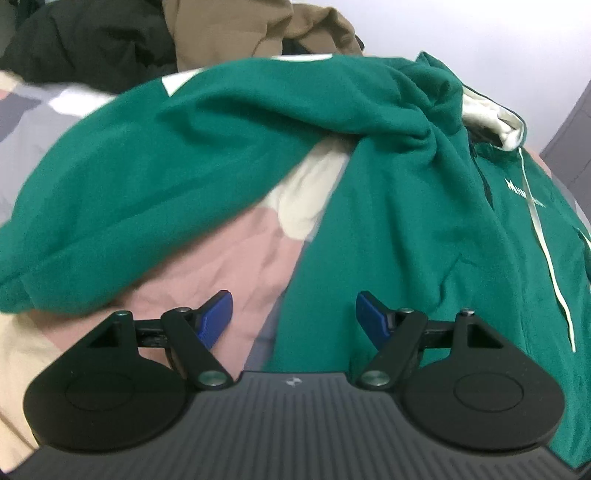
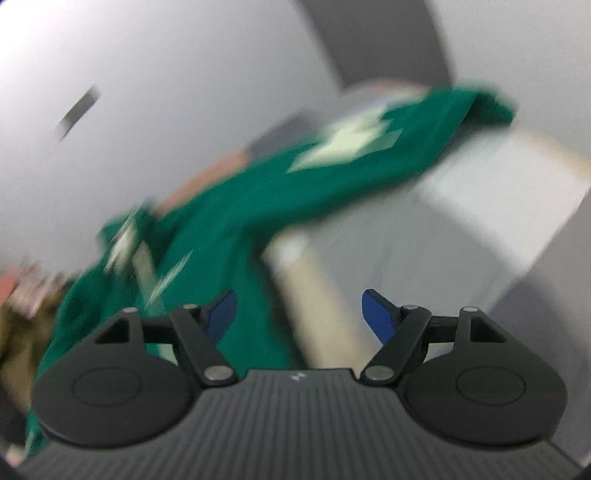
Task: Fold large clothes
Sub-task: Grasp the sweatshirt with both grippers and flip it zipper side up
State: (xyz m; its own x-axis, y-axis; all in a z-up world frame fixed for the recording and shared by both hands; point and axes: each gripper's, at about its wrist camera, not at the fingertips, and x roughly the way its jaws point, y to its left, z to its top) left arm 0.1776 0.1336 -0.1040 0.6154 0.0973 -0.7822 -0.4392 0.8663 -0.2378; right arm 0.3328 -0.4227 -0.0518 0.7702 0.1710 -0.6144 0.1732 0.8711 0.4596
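A green hoodie with white lettering, a white-lined hood and a white drawstring lies spread on the bed. One sleeve stretches out to the left. My left gripper is open and empty, just above the hoodie's near edge by the sleeve's armpit. In the blurred right wrist view the hoodie runs diagonally, with a white graphic on its sleeve. My right gripper is open and empty, over the hoodie's edge.
The bed sheet has pink, cream and grey patches. A black garment and a brown garment are piled at the far side of the bed. A grey wall and pale furniture lie beyond.
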